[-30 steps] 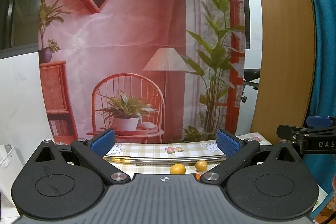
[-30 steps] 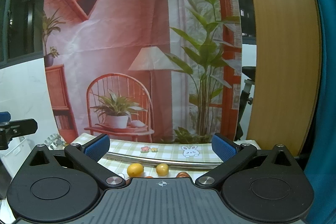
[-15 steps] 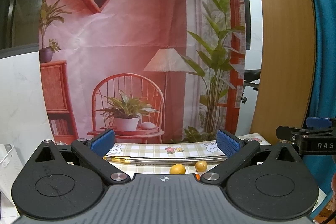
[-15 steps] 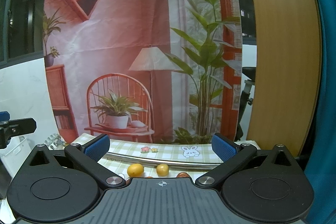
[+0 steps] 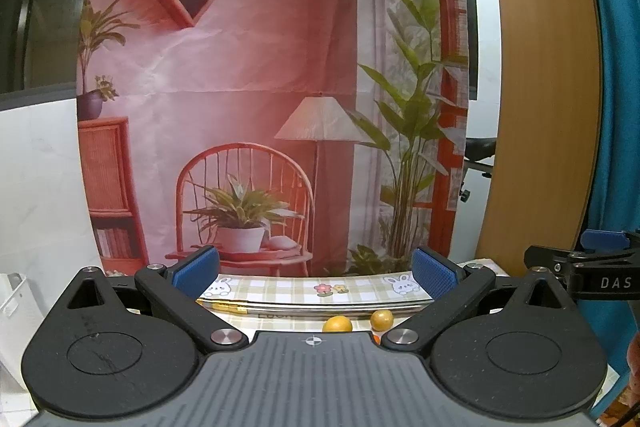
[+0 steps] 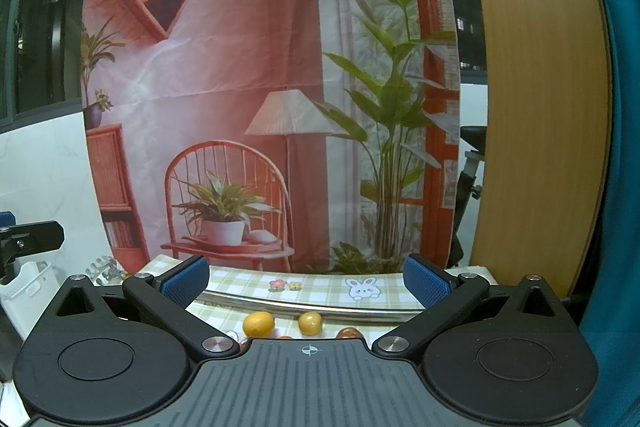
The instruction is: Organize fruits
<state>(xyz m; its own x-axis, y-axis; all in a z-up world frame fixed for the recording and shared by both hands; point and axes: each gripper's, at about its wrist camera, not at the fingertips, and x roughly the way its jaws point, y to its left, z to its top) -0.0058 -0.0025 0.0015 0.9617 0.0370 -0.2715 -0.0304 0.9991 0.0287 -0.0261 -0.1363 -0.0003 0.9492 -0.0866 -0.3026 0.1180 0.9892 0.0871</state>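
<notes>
1. Fruits: a yellow-orange one [image 6: 258, 323] and a smaller one [image 6: 309, 322] lie on the checked tablecloth [image 6: 320, 285], low between the right gripper [image 6: 306, 277] fingers, spread wide and empty
2. Left gripper [image 5: 315, 269] fingers likewise apart, empty
3. Metal tray rim [image 6: 312, 305] runs just behind the fruits, printed backdrop [image 6: 240, 87] beyond

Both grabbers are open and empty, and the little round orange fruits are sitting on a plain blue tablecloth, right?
Nearly. The left gripper and right gripper are open and empty, and the small round orange fruits do sit on a cloth. But the tablecloth is not plain blue: the right wrist view shows green-and-cream checks with bunny and flower pictures.
</notes>
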